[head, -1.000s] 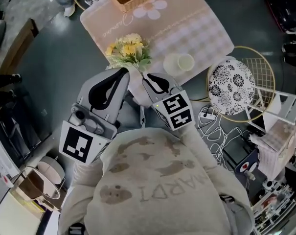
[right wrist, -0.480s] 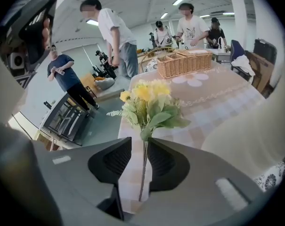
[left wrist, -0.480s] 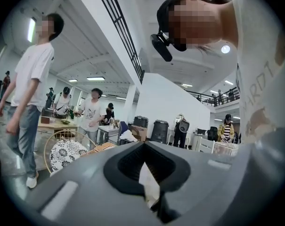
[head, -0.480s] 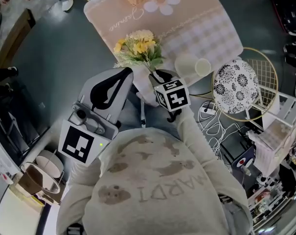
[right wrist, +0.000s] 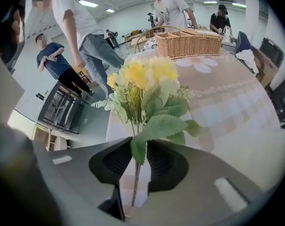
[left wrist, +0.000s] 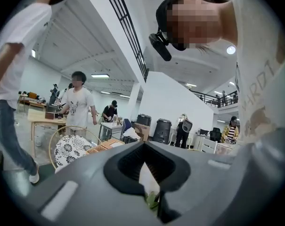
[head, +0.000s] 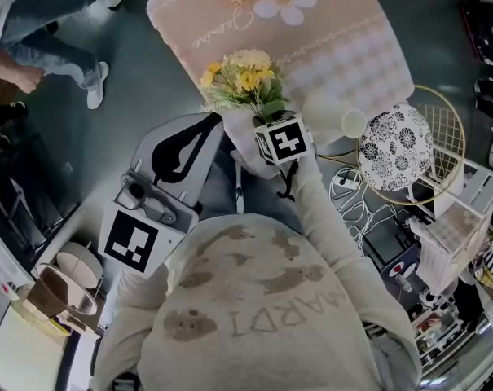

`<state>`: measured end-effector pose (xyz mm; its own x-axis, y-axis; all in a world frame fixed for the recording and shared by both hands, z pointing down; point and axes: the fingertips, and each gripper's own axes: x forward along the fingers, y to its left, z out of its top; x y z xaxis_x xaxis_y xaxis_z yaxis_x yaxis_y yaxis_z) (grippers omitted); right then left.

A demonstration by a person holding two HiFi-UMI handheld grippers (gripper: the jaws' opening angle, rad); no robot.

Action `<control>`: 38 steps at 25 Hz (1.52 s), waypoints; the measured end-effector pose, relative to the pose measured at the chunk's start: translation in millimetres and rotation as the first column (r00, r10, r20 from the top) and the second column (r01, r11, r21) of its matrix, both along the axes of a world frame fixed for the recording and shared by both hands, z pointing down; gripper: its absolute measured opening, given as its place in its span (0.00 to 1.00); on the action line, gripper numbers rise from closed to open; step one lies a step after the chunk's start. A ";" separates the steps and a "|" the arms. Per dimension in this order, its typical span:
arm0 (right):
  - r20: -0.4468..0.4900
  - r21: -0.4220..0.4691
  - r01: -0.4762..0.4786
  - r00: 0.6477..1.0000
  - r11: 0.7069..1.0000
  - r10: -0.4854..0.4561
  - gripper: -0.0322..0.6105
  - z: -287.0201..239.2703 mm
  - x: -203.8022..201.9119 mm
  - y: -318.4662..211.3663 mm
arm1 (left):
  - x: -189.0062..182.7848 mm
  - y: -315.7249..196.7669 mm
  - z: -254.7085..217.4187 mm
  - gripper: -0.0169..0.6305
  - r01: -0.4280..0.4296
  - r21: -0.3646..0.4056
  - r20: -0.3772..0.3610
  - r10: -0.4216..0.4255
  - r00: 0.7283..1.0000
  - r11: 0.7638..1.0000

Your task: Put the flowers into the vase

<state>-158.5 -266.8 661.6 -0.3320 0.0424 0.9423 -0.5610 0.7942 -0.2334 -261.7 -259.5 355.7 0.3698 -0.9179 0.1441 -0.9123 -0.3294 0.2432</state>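
Right gripper view | right hand-held gripper (right wrist: 138,165): jaws just opening, slack around stem of yellow artificial flower bunch (right wrist: 143,79) | bunch upright in white vase (left wrist: 147,180), clenched by left hand-held gripper (left wrist: 145,167) | insertion apparently done.

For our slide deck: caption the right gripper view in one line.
Tongs, just opened, straddle the stem of a yellow bouquet above a checked tablecloth.

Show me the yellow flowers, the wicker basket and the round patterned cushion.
yellow flowers (right wrist: 142,74): right gripper view, on the blooms.
wicker basket (right wrist: 194,42): right gripper view, on its woven side.
round patterned cushion (head: 395,147): head view, on its middle.
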 end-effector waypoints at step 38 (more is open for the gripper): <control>0.701 0.313 -0.304 0.713 0.900 -0.003 0.12 -283.8 -9.8 -56.9 | 66.6 -12.0 -52.5 0.03 -0.115 0.121 0.035 0.111 0.993 0.986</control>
<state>-168.3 -323.7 377.8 -0.8447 -0.3724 0.3844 -0.4944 0.8180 -0.2941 -195.2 -271.5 303.2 0.4695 -0.8818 0.0451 -0.8735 -0.4565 0.1692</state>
